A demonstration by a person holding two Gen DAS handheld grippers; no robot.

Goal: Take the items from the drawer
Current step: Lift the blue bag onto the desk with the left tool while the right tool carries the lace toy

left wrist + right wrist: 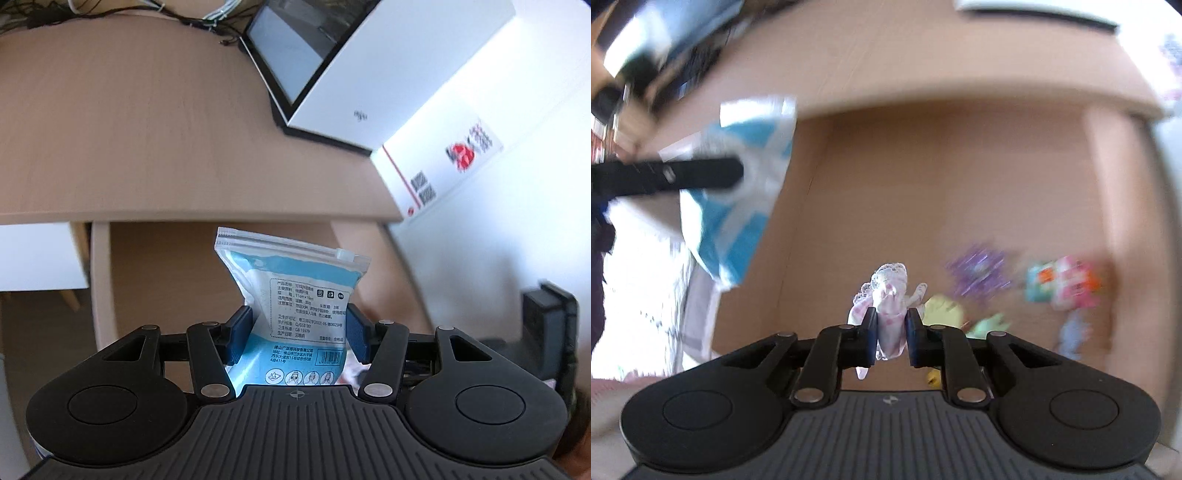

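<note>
A blue and white zip-lock pouch (295, 295) with printed text stands upright between the blue pads of my left gripper (297, 332), which is shut on it above the open wooden drawer (155, 280). The same pouch (738, 192) shows blurred at the left of the right wrist view, with the left gripper's black finger (683, 175) across it. My right gripper (891, 334) is shut on a pink and white crumpled cloth item (888, 306) over the drawer floor (923, 203).
Several small colourful items lie in the drawer at right: a purple one (979, 273), a pink and teal packet (1063, 284), a yellow one (942, 306). A wooden desk top (129, 129) carries a white box (369, 74) and cables (207, 18).
</note>
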